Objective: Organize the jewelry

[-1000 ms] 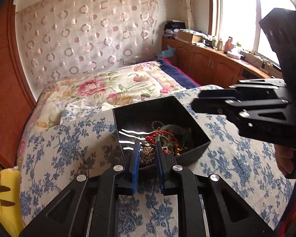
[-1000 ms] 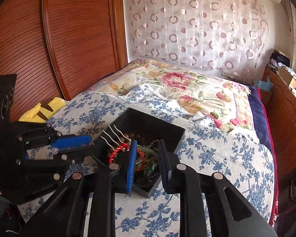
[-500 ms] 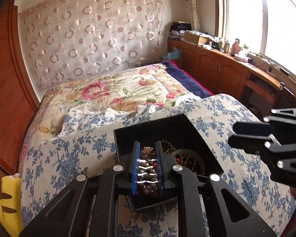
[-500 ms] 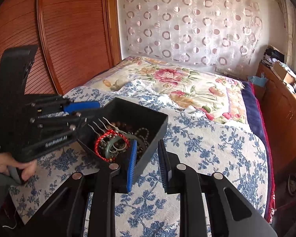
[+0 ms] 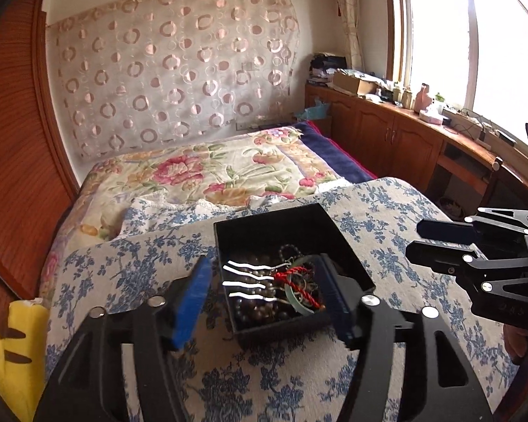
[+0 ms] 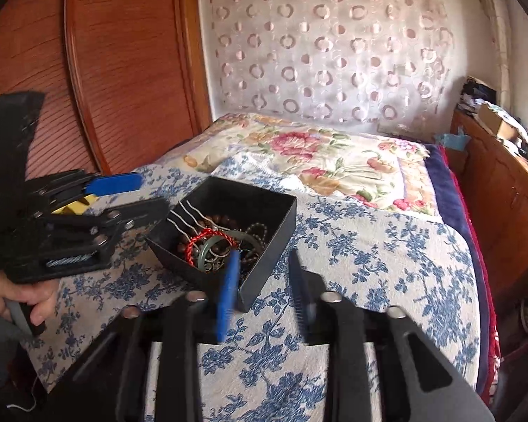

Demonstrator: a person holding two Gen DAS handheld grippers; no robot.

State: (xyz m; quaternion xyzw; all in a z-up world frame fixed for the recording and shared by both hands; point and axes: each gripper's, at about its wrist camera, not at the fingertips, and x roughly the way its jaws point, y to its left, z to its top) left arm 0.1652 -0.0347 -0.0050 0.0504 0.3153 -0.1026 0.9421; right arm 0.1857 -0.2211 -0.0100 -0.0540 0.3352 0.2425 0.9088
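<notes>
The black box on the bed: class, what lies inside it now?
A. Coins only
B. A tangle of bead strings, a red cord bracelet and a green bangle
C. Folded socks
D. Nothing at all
B: in the black box dark bead strings, a red cord bracelet and a green bangle lie heaped together.

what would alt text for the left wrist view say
Open left tongs frame a black box of tangled jewelry: dark beads, a red cord bracelet and silver hairpins. The box sits on a blue floral cloth over a bed; the right tongs hover at right.
</notes>
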